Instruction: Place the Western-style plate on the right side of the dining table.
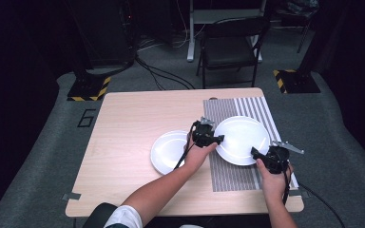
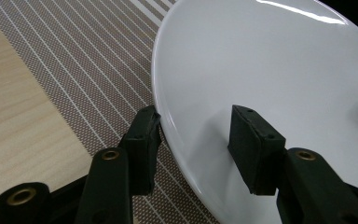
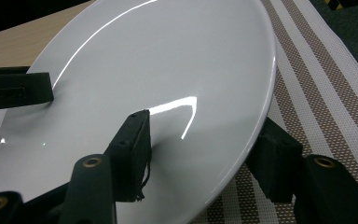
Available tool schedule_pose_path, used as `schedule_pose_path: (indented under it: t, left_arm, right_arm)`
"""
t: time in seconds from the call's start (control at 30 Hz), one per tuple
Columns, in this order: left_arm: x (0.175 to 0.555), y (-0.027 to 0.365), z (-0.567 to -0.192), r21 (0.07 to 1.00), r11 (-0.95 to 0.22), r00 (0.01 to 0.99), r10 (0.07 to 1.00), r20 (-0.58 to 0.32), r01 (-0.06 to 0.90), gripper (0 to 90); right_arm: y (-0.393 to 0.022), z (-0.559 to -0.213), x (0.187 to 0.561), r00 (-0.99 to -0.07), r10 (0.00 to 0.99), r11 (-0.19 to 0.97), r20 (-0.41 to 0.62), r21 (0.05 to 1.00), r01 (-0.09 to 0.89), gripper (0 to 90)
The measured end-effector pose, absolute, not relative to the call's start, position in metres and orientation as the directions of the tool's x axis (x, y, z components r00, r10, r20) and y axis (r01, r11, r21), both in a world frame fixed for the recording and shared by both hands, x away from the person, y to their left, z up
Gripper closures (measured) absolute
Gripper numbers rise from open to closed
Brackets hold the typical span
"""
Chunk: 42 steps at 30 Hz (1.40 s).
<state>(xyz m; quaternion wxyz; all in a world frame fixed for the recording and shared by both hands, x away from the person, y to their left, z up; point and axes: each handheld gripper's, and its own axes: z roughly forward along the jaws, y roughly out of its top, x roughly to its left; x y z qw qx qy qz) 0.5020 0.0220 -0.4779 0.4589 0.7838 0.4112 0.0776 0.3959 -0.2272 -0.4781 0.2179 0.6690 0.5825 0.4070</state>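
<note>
Both grippers are pinching the rim of the large white plate, which sits over the striped placemat toward the right edge of the surface: the left gripper clamps its left rim, one jaw over the plate and one under, and the right gripper does the same at the near-right rim. In the gripper views the plate looks tilted and clear of the mat — probably lifted, though the high view cannot confirm it. A smaller white plate lies just beside it on the bare wood, nearer the middle. The two-handed grasp seems done; what is left is the carry and the set-down — perhaps onto the smaller plate.
</note>
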Motion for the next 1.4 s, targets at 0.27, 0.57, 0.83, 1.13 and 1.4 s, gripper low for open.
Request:
schedule_pose_path:
  t: [0.27, 0.57, 0.83, 1.13, 1.4]
  left_arm:
    - [0.504, 0.02, -0.482, 0.783, -0.233, 0.643, 0.721, -0.259, 0.577, 53.1]
    - [0.507, 0.02, -0.484, 0.782, -0.228, 0.633, 0.73, -0.257, 0.58, 53.1]
    - [0.51, 0.019, -0.489, 0.776, -0.23, 0.627, 0.736, -0.256, 0.587, 53.1]
    - [0.511, 0.015, -0.492, 0.765, -0.242, 0.628, 0.734, -0.257, 0.596, 53.1]
    - [0.513, 0.013, -0.495, 0.762, -0.229, 0.616, 0.741, -0.267, 0.605, 53.0]
  right_arm:
    - [-0.228, -0.483, 0.401, 0.007, 0.956, -0.235, 0.292, 0.757, 0.609, 42.4]
    - [-0.226, -0.487, 0.407, 0.018, 0.96, -0.23, 0.279, 0.752, 0.617, 42.3]
    - [-0.225, -0.49, 0.409, 0.021, 0.961, -0.228, 0.275, 0.749, 0.621, 42.3]
    - [-0.227, -0.495, 0.41, 0.034, 0.962, -0.231, 0.271, 0.743, 0.629, 42.3]
    - [-0.228, -0.497, 0.414, 0.041, 0.964, -0.228, 0.262, 0.739, 0.634, 42.3]
